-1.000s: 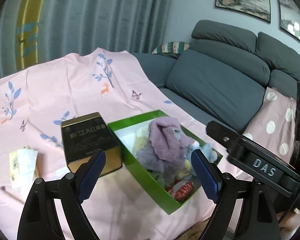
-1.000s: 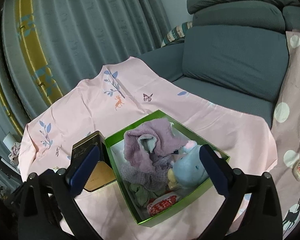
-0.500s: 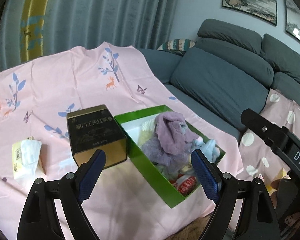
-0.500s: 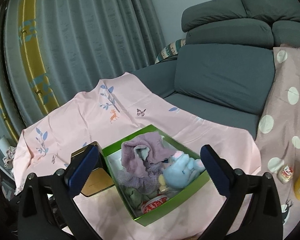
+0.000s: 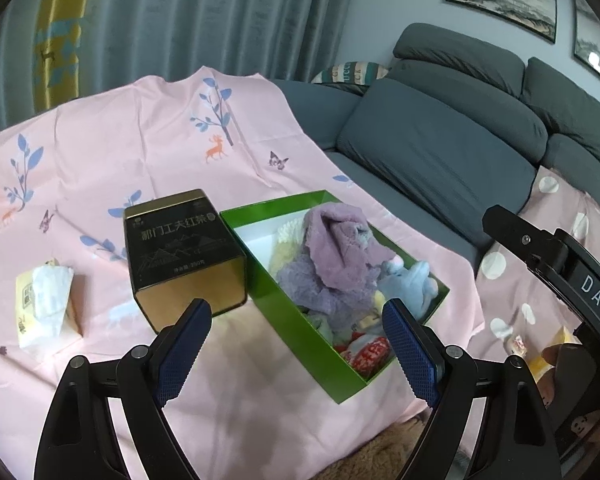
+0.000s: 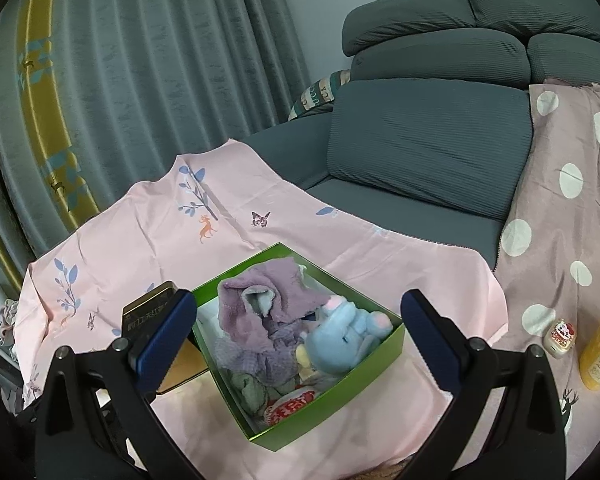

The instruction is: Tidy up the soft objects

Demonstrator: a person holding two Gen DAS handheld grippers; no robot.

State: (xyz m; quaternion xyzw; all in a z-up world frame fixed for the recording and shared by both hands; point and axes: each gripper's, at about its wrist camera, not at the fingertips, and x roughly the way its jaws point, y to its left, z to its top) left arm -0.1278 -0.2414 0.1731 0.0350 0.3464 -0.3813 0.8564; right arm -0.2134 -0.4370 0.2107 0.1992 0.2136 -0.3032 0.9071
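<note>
Soft objects fill the green box [image 5: 292,316], which sits on the pink printed sheet [image 5: 148,128] spread over the grey sofa [image 5: 440,160]: a purple fleece cloth [image 5: 336,240] heaped at the far end, a blue plush toy [image 5: 408,284] at the near right, a red-and-white packet [image 5: 370,356] at the near corner. From the left hand-held gripper [image 5: 296,352] the box lies just ahead at about 1 o'clock, its long axis running from 11 o'clock far to 5 o'clock near. From the right hand-held gripper [image 6: 296,344] the same box [image 6: 340,376] lies almost dead ahead at 12 o'clock, between the spread jaws, with the plush [image 6: 340,340] closest. Both hand-held grippers stand wide apart and pinch nothing. By this lie the right one seems the better placed to reach into the box. A dark and gold tin [image 5: 184,248] stands just beside the box at its 9 o'clock side, and a tissue pack [image 5: 44,300] lies well apart further toward 9 o'clock; neither is inside the box
</note>
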